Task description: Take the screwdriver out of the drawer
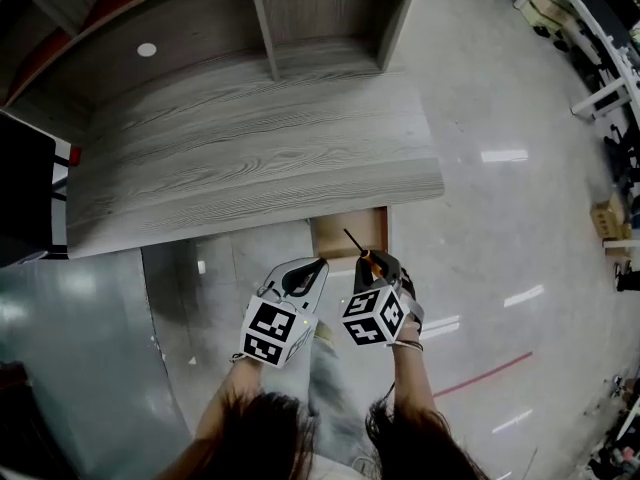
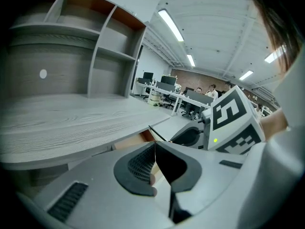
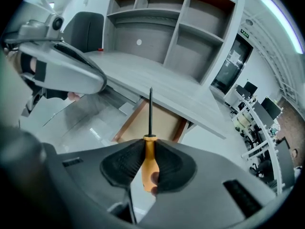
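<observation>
The screwdriver (image 3: pixel 148 162) has an orange handle and a thin black shaft. My right gripper (image 3: pixel 149 168) is shut on its handle, and the shaft points up and forward above the open wooden drawer (image 3: pixel 155 124). In the head view the right gripper (image 1: pixel 372 265) holds the screwdriver (image 1: pixel 360 250) just in front of the drawer (image 1: pixel 340 236), which looks empty. My left gripper (image 1: pixel 313 265) hangs beside it on the left, shut with nothing between its pads. In the left gripper view the left gripper (image 2: pixel 153 147) has its jaws together, and the screwdriver shaft (image 2: pixel 157 133) shows beyond them.
A grey wood-grain desk (image 1: pixel 250 148) with open shelves (image 1: pixel 262 18) spans the back. A dark monitor (image 1: pixel 22 193) stands at the left edge. Glossy floor (image 1: pixel 500 218) lies to the right, with office desks (image 2: pixel 171 97) and people far off.
</observation>
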{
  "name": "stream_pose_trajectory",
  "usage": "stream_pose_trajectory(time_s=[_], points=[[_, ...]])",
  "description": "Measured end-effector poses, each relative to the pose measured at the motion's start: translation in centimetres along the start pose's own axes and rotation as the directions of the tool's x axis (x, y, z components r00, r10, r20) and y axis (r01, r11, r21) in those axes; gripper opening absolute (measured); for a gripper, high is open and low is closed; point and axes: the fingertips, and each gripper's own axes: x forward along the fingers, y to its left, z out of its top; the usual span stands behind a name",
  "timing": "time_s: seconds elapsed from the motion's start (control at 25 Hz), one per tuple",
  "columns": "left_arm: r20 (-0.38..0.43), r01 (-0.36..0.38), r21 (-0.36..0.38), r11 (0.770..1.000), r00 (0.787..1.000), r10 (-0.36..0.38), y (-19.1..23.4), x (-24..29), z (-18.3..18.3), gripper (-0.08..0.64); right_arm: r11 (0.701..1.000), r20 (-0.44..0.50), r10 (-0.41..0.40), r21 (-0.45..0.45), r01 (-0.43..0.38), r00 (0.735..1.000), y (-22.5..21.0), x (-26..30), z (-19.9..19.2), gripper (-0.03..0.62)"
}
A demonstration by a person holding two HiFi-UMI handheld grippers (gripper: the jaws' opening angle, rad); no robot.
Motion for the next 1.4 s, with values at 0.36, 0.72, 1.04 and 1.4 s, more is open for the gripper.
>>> stream_pose_trajectory(time_s=[0.36, 0.72, 1.04, 1.4], points=[[0.029, -0.024, 0.003, 1.000, 0.999, 0.024, -2.0, -2.8, 1.6, 0.018, 0.998, 0.047, -0.039, 0.052, 0.037, 0.998, -0.3, -4.2, 0.1, 0.083], [0.066, -0.043, 0.006, 0.999, 0.997, 0.042, -4.5, -5.4, 3.1, 0.018, 0.990, 0.096, -0.079, 0.123, 0.067, 0.992, -0.7, -8.8, 0.2, 0.083], [0.101, -0.051, 0.020, 0.999, 0.994, 0.048, -6.8, -7.9, 4.4, 0.018, 0.980, 0.137, -0.103, 0.184, 0.077, 0.985, -0.3, -12.8, 0.4, 0.083], [0.156, -0.041, 0.073, 0.996, 0.987, 0.030, -8.4, -10.6, 7.0, 0.018, 0.975, 0.177, -0.135, 0.198, 0.099, 0.975, 0.1, -16.4, 1.8, 0.083]])
